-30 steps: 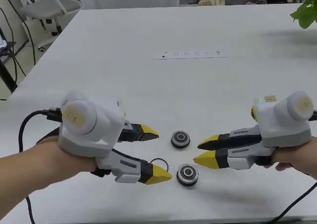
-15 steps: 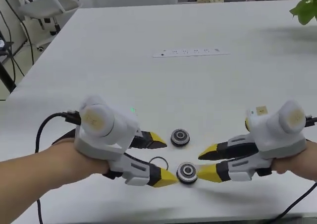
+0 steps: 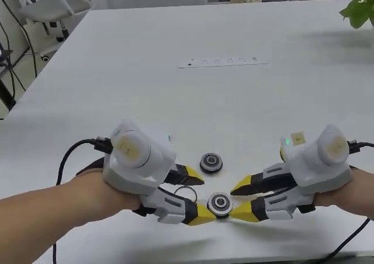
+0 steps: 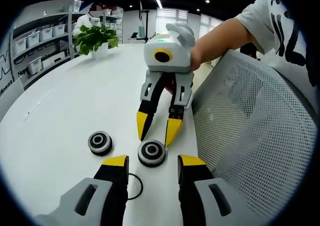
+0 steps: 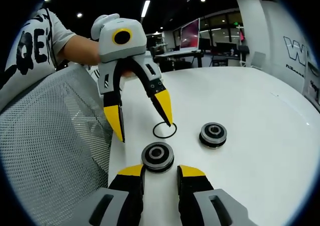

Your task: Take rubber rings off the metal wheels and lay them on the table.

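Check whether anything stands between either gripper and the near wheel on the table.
Nothing visible does. The near wheel lies right between the open tips of the left gripper and right gripper. The loose ring lies aside by the left gripper; the other wheel sits farther back.

A nearer metal wheel (image 3: 220,203), a farther metal wheel (image 3: 211,162), a loose black rubber ring (image 5: 164,137) and a power strip (image 3: 222,62) are recorded lying on the white tabletop (image 3: 146,94).

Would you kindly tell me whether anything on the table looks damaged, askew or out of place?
Nothing stands out. The nearer wheel and farther wheel lie flat and apart on the table; one loose rubber ring lies flat beside them.
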`<act>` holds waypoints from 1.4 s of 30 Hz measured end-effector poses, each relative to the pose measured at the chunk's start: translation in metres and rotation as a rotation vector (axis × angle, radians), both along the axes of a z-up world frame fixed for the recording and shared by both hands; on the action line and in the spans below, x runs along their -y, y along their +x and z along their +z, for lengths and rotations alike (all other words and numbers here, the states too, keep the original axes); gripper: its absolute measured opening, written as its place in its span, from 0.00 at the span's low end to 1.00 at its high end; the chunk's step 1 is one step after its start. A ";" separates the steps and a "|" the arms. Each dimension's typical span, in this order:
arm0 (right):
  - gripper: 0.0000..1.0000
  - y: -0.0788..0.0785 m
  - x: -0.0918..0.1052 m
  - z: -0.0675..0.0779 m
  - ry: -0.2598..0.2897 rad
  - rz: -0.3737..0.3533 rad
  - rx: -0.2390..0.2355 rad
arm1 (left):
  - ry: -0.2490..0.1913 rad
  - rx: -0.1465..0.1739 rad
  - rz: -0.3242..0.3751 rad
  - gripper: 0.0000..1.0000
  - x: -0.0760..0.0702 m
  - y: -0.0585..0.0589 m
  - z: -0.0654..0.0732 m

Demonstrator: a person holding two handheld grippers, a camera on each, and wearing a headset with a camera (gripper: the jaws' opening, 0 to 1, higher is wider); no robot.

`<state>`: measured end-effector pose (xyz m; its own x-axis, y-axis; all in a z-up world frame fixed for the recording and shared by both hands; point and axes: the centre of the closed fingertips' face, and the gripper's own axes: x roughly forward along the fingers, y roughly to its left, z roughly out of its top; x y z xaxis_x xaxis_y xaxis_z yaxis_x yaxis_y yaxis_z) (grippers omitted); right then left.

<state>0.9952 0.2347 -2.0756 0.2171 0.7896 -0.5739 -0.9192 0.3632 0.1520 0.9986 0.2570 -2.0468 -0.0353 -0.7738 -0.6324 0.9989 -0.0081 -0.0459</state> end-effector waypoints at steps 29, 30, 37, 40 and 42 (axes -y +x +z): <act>0.19 -0.003 -0.004 -0.003 0.007 0.008 0.005 | -0.004 -0.007 0.001 0.13 0.019 -0.003 -0.014; 0.19 -0.003 -0.004 -0.003 0.008 0.008 0.006 | -0.005 -0.002 0.001 0.12 0.019 -0.003 -0.014; 0.19 -0.003 -0.004 -0.002 0.009 0.008 0.007 | 0.006 0.074 -0.020 0.08 0.020 -0.001 -0.015; 0.19 -0.003 -0.004 -0.002 0.006 0.009 0.009 | 0.008 0.079 -0.019 0.08 0.020 0.000 -0.015; 0.19 -0.003 -0.004 -0.002 0.001 0.012 0.016 | 0.007 0.083 -0.019 0.07 0.020 0.000 -0.015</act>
